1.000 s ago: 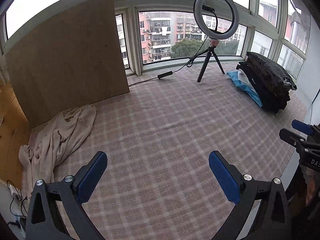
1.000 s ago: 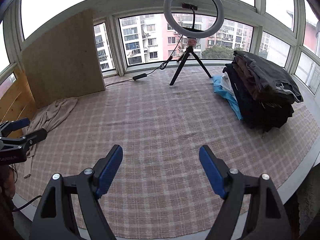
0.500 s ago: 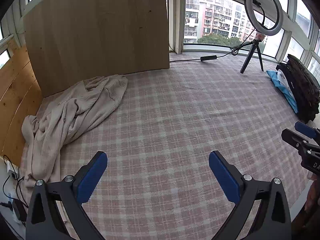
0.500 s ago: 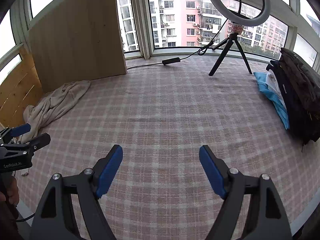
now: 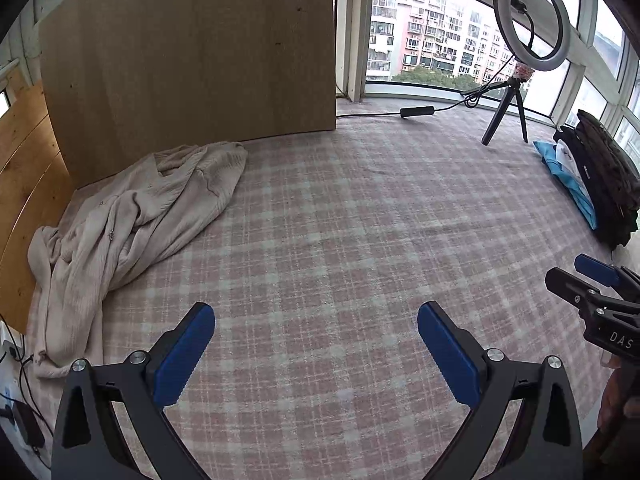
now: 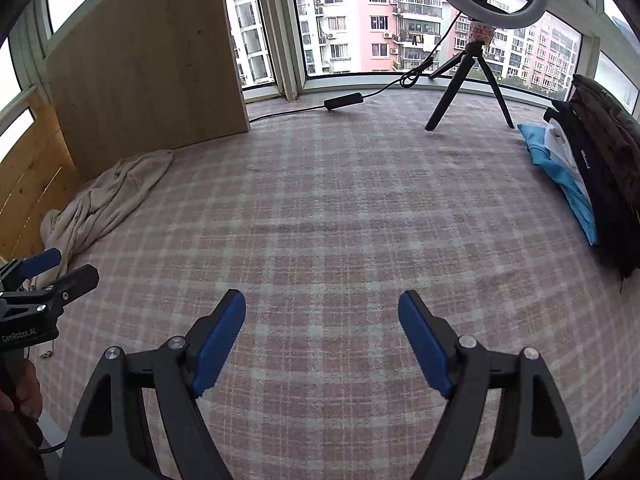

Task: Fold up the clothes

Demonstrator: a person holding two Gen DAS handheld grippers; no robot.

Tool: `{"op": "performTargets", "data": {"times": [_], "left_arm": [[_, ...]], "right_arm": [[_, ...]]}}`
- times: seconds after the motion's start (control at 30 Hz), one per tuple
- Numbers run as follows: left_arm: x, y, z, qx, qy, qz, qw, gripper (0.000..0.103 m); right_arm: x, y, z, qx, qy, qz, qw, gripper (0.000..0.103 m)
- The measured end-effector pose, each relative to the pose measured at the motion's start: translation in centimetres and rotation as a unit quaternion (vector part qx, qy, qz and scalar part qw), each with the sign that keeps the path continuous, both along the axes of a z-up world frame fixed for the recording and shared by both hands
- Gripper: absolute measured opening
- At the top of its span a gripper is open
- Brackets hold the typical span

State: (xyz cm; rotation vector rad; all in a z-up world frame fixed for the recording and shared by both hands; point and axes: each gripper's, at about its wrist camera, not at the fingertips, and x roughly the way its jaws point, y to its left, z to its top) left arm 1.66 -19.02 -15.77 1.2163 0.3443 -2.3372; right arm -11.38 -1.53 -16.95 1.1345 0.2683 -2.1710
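Note:
A crumpled beige garment (image 5: pixel 132 224) lies at the left of the plaid-covered surface (image 5: pixel 340 220), against a wooden board; it also shows in the right wrist view (image 6: pixel 104 200). My left gripper (image 5: pixel 316 316) is open and empty, above the plaid cover to the right of the garment. My right gripper (image 6: pixel 322 304) is open and empty over the middle of the cover. Each gripper shows at the edge of the other's view, the right one (image 5: pixel 592 280) and the left one (image 6: pixel 52 268).
A stack of folded dark clothes on a blue garment (image 5: pixel 600 176) lies at the right edge, also in the right wrist view (image 6: pixel 592 160). A ring light on a tripod (image 5: pixel 516 80) with its cable stands at the back by the windows. A wooden board (image 5: pixel 192 56) stands at back left.
Both views have swung left and tilted down, bringing the beige garment closer and larger in the left wrist view. Both grippers have stayed open.

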Motion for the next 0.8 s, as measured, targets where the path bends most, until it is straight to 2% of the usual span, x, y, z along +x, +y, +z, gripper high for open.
{"op": "performTargets", "data": {"times": [0.4,0.8], "left_arm": [[-1.3,-0.5,-0.9,-0.001,-0.001,-0.004,1.0000,0.102],[-3.2,-0.5,-5.1,0.016,-0.012,-0.001,0.9998,0.102]], "right_arm": [[-0.3,-0.9,-2.0,0.013,-0.010,0.009,1.000,0.078],[-0.9,-2.1,-5.3,0.018,-0.010,0.018,1.000,0.078]]}}
